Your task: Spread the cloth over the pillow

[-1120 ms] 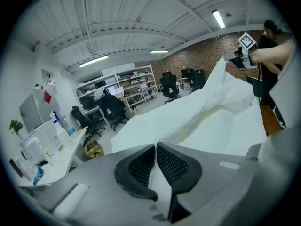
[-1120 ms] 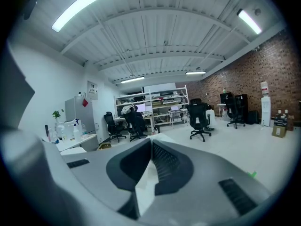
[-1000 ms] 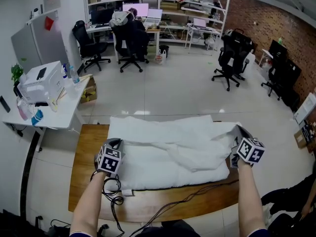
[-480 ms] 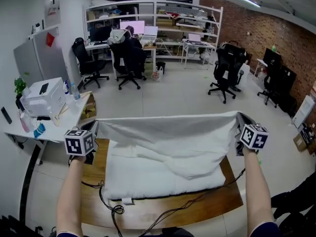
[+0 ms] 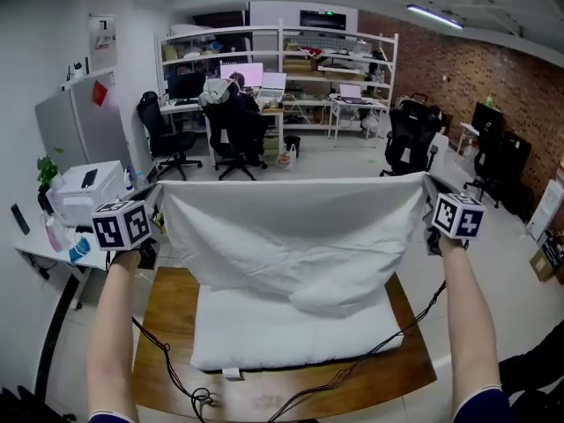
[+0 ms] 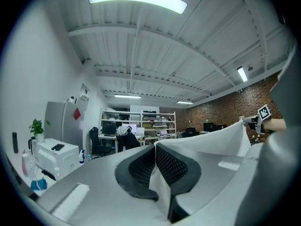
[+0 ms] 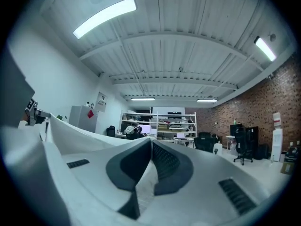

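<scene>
Two grippers: I held the left gripper and right gripper each clamped on a top corner of the thin white cloth.
Cloth: it hung taut between them, raised high so it would open flat.
Pillow: the plump white rectangular pillow lay beneath on the brown wooden table, not yet covered.
Next, I judged: sweep forward, then lower.

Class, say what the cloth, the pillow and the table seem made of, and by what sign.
Cloth: thin matte white fabric; it sags in soft folds.
Pillow: white fabric, probably soft-filled; puffy, rounded edges.
Table: brown wood or veneer, slight sheen; visible grain.
</scene>
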`<move>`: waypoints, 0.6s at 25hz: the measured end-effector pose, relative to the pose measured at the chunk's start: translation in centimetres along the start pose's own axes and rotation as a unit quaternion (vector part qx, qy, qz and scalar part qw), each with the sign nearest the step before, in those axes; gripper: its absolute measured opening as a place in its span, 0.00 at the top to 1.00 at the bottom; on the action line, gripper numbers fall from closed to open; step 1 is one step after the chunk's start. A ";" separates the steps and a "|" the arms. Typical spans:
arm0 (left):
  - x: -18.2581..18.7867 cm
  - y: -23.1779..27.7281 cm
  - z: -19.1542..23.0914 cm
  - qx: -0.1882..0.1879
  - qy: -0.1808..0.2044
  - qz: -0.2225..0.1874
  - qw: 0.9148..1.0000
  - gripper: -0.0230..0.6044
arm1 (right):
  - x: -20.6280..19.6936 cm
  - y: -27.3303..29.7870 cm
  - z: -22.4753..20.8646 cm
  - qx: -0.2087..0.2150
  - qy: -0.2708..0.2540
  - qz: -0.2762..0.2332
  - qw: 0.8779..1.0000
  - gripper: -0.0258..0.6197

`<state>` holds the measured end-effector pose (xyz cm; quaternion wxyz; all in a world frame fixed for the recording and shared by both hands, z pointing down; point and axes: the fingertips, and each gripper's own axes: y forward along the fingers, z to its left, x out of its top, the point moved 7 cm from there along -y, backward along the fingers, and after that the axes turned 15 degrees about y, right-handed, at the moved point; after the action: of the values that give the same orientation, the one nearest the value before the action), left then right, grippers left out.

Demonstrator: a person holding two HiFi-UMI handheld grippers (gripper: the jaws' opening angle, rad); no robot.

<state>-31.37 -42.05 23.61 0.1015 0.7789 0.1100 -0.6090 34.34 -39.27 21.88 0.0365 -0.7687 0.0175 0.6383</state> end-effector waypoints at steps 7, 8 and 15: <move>6.6 0.3 2.1 0.026 0.014 -0.040 0.999 0.94 | 4.6 1.3 1.2 0.012 -0.009 -0.021 1.000 0.93; 7.4 0.5 2.4 0.030 0.019 -0.042 0.998 0.94 | 5.0 1.6 1.3 0.013 -0.008 -0.021 1.000 0.93; 9.1 3.1 4.0 0.048 0.024 -0.025 0.998 0.94 | 5.6 4.9 1.9 0.020 -0.002 -0.009 1.000 0.93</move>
<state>-32.02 -45.71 13.88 0.0459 0.7942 0.1024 -0.5972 33.16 -43.88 15.83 0.0578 -0.7664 0.0235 0.6393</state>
